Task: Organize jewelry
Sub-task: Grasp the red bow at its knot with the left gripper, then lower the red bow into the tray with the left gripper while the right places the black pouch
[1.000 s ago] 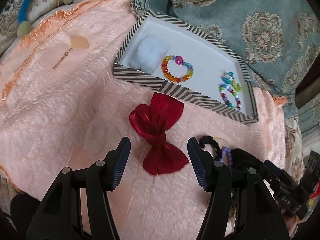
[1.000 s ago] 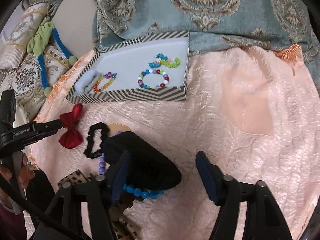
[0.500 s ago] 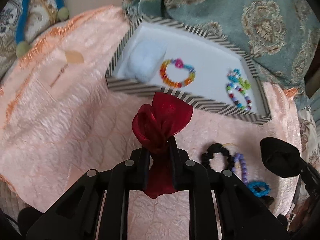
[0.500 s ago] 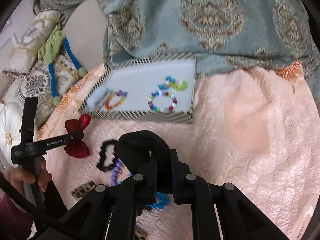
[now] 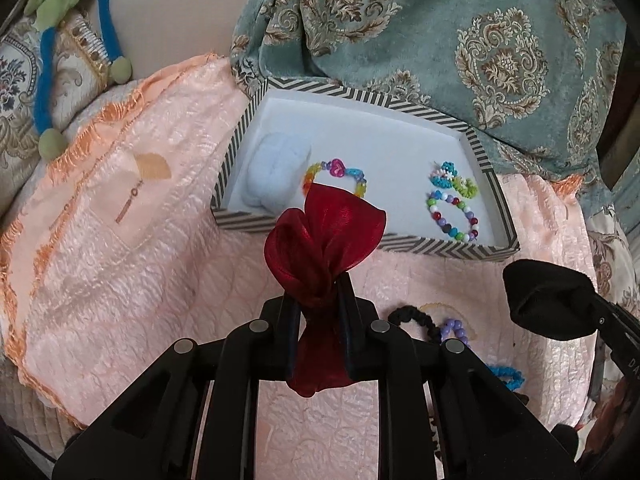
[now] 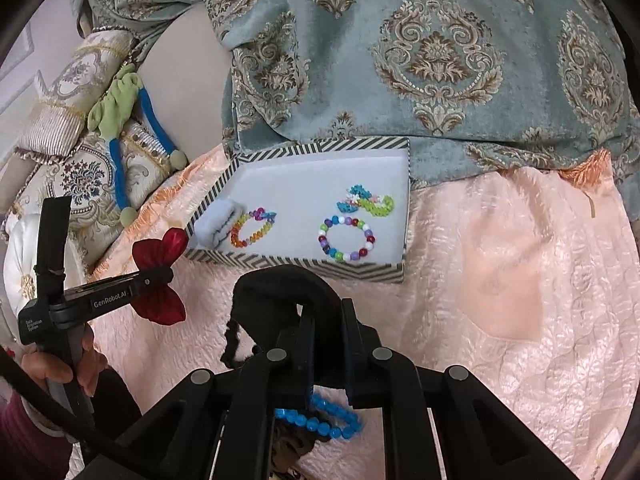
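The red bow point(image 5: 324, 236) is of thin cloth with a soft satin shine. The pink cover point(image 5: 132, 248) under it is a quilted cloth, glossy and wrinkled, with an orange fringe. The striped box point(image 5: 352, 94) looks like matt cardboard, smooth and white inside. The bead bracelets point(image 6: 347, 239) in it look like shiny plastic. The black item point(image 6: 280, 292) is a matt, fuzzy cloth. The left gripper point(image 5: 318, 300) is of matt black plastic with small metal pins. The teal blanket point(image 6: 440, 60) looks like velvet
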Demonstrator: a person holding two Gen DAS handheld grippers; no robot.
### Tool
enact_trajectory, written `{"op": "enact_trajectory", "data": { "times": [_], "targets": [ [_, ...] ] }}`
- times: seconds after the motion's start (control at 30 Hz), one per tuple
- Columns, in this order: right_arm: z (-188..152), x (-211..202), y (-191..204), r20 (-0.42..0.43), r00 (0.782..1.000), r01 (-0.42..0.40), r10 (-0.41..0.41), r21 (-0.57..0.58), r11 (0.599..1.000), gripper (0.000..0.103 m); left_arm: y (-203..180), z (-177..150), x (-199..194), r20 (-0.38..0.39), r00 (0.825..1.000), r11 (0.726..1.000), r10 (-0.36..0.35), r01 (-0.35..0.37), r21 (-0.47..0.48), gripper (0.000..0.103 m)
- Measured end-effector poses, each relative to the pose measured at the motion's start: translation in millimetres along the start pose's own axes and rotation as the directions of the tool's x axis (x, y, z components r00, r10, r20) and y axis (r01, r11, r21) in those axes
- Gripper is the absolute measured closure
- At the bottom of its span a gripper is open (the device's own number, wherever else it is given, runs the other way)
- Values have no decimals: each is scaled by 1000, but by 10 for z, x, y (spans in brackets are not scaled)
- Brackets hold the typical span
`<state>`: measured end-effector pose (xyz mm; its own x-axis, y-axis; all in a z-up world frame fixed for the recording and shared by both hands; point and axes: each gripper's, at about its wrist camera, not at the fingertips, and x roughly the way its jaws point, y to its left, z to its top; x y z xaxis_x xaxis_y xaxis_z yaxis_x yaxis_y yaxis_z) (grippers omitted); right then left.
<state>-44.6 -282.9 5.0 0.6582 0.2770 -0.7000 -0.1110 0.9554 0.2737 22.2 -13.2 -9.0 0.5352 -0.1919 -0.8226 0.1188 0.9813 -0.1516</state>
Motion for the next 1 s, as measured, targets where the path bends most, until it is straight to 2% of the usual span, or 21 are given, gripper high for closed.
{"op": "enact_trajectory", "data": {
  "times": [0.27, 0.47, 0.8, 1.0],
  "targets": [
    [246, 187, -27, 9, 1000, 1, -2, 22, 1000, 93, -11, 183, 54, 9, 1000, 1000, 9, -9, 15, 87],
    [386, 404, -67, -5, 1000, -6, 6, 42, 999, 93, 10, 341, 180, -12, 1000, 1000, 0, 0, 14, 87],
    [821, 879, -161, -17, 1000, -19, 21, 117, 993, 93, 119, 844, 514, -41, 998, 998, -49, 48, -34, 87],
    [1139, 1342, -147, -52, 998, -33, 41, 153, 988, 93, 153, 1203, 834, -45, 999, 998, -31, 29, -51, 87]
  ]
}}
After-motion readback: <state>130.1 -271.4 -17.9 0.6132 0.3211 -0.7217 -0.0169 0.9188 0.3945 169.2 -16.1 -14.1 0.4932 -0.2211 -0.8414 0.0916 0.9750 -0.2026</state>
